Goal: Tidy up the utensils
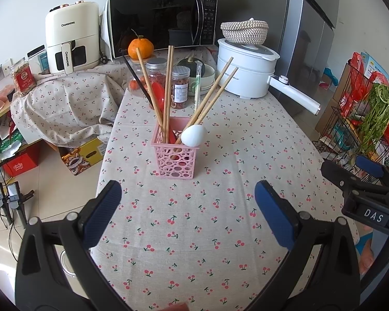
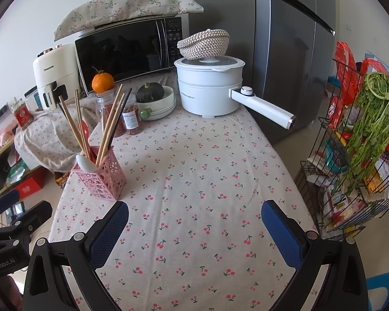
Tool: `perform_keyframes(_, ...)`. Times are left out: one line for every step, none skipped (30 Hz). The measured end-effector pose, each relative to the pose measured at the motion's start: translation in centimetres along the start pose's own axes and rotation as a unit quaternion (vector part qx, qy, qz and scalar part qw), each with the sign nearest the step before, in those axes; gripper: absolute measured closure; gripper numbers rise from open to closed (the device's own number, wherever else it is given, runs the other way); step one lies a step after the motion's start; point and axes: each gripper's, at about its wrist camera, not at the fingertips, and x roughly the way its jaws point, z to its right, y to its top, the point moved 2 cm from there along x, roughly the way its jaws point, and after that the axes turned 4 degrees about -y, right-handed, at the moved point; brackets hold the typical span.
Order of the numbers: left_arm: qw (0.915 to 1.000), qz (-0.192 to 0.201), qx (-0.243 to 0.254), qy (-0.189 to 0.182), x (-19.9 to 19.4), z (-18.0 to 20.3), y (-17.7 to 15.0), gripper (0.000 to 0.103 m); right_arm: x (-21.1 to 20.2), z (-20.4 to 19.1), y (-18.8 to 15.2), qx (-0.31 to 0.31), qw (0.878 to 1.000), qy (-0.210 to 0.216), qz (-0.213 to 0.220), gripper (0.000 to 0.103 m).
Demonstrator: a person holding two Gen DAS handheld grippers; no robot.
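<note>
A pink perforated utensil basket [image 1: 174, 156] [image 2: 101, 177] stands on the cherry-print tablecloth [image 1: 220, 220]. It holds several wooden chopsticks [image 1: 168, 88] [image 2: 111, 121], a black chopstick [image 1: 137, 77], a red spoon [image 1: 160, 96] and a white spoon [image 1: 194, 135] [image 2: 83, 163]. My left gripper [image 1: 188, 194] is open and empty, a short way in front of the basket. Open and empty too, my right gripper [image 2: 194, 213] hovers over bare cloth, right of the basket. The right gripper's fingers [image 1: 360, 173] show at the left wrist view's right edge.
At the table's back stand two lidded jars [image 1: 180, 88], an orange [image 1: 140, 48], a bowl holding a squash [image 2: 153, 97], a white electric pot [image 2: 210, 88] with a long handle, a microwave [image 1: 160, 23] and an air fryer [image 1: 71, 37]. A wire rack [image 2: 355, 155] with greens is at right.
</note>
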Motion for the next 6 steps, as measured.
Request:
perform_keyframes(1.0000, 0.000, 0.001, 0.001, 0.02, 0.07, 0.00, 0.001, 0.01, 0.01, 0.01, 0.001, 1.000, 0.000, 0.000, 0.000)
perform_keyframes(1.0000, 0.001, 0.001, 0.002, 0.02, 0.08, -0.03, 0.001, 0.08, 0.02, 0.01, 0.002, 1.000, 0.000, -0.002, 0.000)
perform_keyframes(1.0000, 0.002, 0.001, 0.001, -0.01, 0.11, -0.01, 0.001, 0.14, 0.04, 0.01, 0.003, 1.000, 0.000, -0.002, 0.000)
perform_keyframes(1.0000, 0.002, 0.001, 0.000, -0.05, 0.17, 0.01, 0.001, 0.18, 0.08, 0.02, 0.004, 1.000, 0.000, -0.003, 0.000)
perform_keyframes(1.0000, 0.001, -0.002, -0.003, -0.06, 0.18, 0.07, 0.001, 0.21, 0.12, 0.05, 0.006, 1.000, 0.000, -0.003, 0.000)
perform_keyframes(0.9999, -0.001, -0.008, -0.012, -0.07, 0.15, 0.15, 0.001, 0.23, 0.16, 0.06, 0.007, 1.000, 0.000, -0.003, 0.000)
